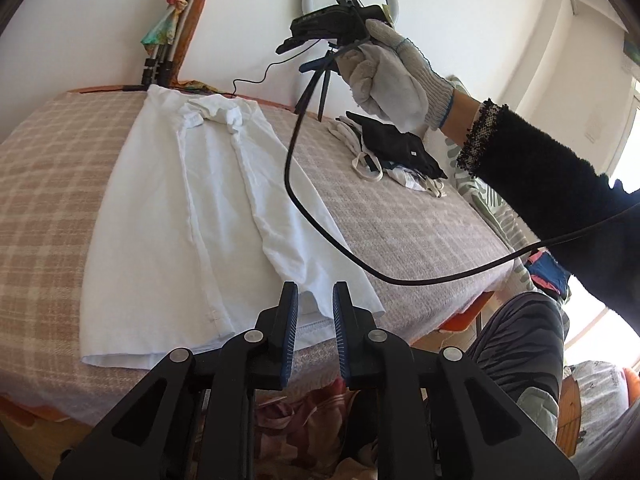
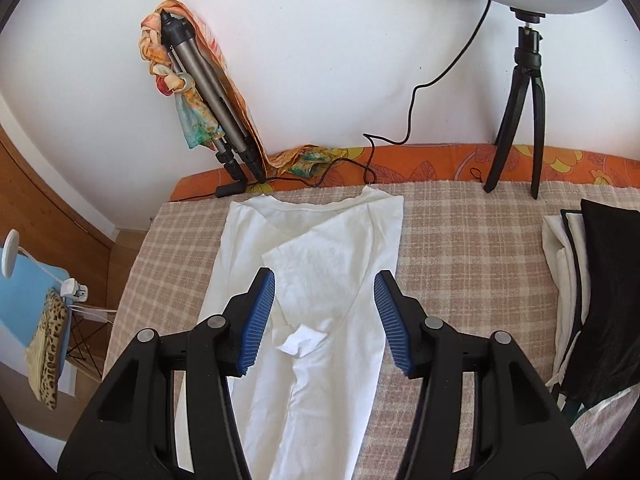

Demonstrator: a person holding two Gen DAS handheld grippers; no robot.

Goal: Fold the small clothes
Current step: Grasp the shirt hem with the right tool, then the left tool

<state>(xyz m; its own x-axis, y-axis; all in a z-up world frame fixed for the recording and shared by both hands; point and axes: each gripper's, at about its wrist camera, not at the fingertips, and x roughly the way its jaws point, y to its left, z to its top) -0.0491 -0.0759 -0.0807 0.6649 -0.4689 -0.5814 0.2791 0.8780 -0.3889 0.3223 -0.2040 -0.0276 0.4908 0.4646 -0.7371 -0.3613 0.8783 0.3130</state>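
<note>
My left gripper (image 1: 315, 308) hangs over the near hem of the white shirt (image 1: 208, 208), its two jaws set a narrow gap apart with nothing between them. The shirt stretches away ahead of that gripper, lengthwise on the checked blanket (image 1: 400, 216), with both sides folded in toward the middle and the collar end farthest from me. I cannot tell whether the fingertips touch the cloth.

My right gripper (image 2: 324, 304) is spread wide and holds nothing. It hovers above the shirt's upper part, the folded-in sleeve lying between and just beyond its blue pads (image 2: 262, 320), the neckline further ahead. In the left view my gloved right hand (image 1: 384, 76) holds that gripper up well above the blanket, its black cable (image 1: 304, 200) looping down across the shirt's right edge.

A stack of folded clothes (image 2: 600, 292) sits off to the right of the right gripper.
</note>
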